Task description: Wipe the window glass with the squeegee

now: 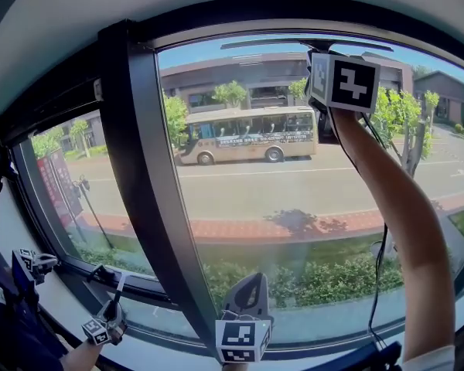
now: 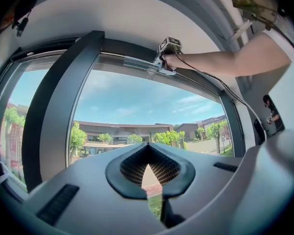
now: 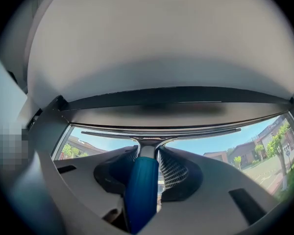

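Right gripper view: the right gripper (image 3: pixel 149 153) clamps the blue-handled squeegee (image 3: pixel 141 190), whose blade (a thin dark strip) lies just ahead of it across the top of the window glass (image 3: pixel 210 142). The left gripper (image 2: pixel 148 151) is closed on nothing.

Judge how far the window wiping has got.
Done: the right gripper is shut on the squeegee and held up high. In hand: its blade sits along the top edge of the glass. Left: the pull down the pane below. The left gripper hangs low, shut and empty.
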Motion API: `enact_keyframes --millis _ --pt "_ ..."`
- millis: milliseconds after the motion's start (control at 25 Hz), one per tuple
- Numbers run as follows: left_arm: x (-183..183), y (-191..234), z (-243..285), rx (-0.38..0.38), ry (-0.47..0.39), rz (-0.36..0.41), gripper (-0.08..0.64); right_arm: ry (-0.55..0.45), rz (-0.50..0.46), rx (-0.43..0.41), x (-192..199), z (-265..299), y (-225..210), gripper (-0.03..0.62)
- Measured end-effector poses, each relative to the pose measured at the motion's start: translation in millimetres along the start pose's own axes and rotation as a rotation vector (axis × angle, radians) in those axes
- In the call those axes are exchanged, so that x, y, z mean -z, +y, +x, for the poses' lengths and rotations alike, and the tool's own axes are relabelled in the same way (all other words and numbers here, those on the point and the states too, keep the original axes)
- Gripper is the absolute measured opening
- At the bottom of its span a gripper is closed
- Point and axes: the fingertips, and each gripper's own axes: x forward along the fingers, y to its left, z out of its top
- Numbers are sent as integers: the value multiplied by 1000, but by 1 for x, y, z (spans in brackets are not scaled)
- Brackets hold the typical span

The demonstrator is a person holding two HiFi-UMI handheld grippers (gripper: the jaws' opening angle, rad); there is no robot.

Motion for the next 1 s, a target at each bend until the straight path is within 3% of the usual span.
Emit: enact_keyframes --millis 760,1000 --pt "6 13 -11 -30 17 7 2 -29 -23 4 7 -4 0 137" --pt "8 21 -11 -43 17 -3 2 -6 -60 47 20 -13 -12 137"
